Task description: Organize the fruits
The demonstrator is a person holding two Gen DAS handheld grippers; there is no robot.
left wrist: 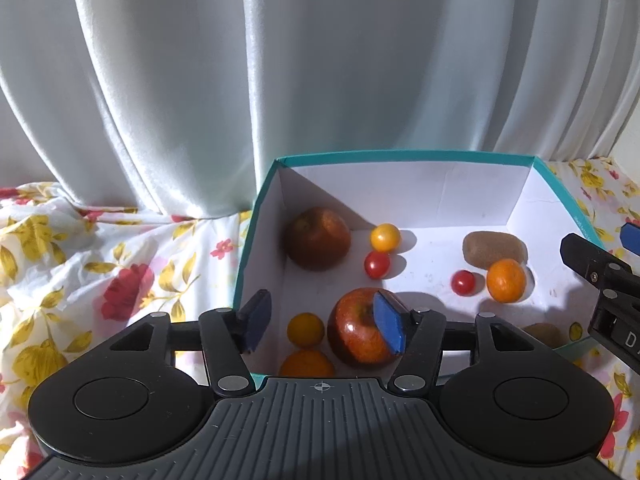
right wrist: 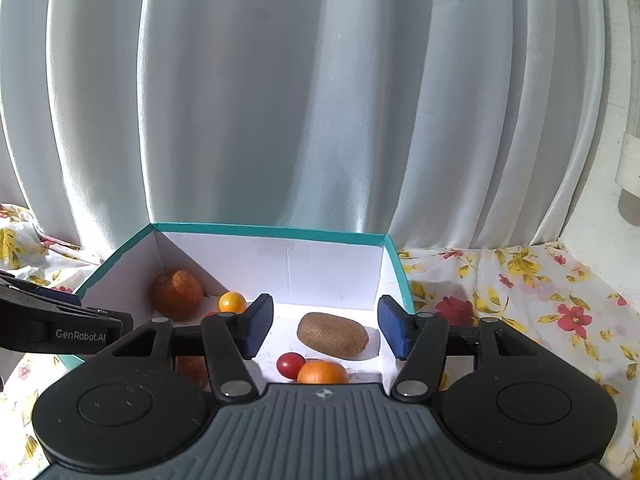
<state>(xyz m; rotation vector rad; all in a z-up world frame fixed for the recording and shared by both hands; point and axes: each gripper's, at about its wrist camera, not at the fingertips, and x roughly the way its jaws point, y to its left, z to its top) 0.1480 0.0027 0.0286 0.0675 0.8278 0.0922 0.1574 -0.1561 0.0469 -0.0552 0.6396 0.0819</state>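
Observation:
A teal box (left wrist: 400,155) with white inner walls holds several fruits. My left gripper (left wrist: 323,324) hangs open over its near left corner. A small orange fruit (left wrist: 305,330) shows between the pads, and a shiny red apple (left wrist: 356,332) lies partly behind the right pad; neither pad touches either one. A darker apple (left wrist: 318,238), cherry tomatoes (left wrist: 377,264), a kiwi (left wrist: 494,250) and a mandarin (left wrist: 506,280) lie farther in. My right gripper (right wrist: 326,328) is open above the same box (right wrist: 268,229), with the kiwi (right wrist: 332,336) lying on the floor between its pads, untouched.
The box sits on a white cloth with red and yellow flowers (left wrist: 100,272), against pale curtains (left wrist: 280,60). A black arm of the right tool (left wrist: 604,288) reaches over the box's right edge. A white wall ledge (right wrist: 628,184) stands at far right.

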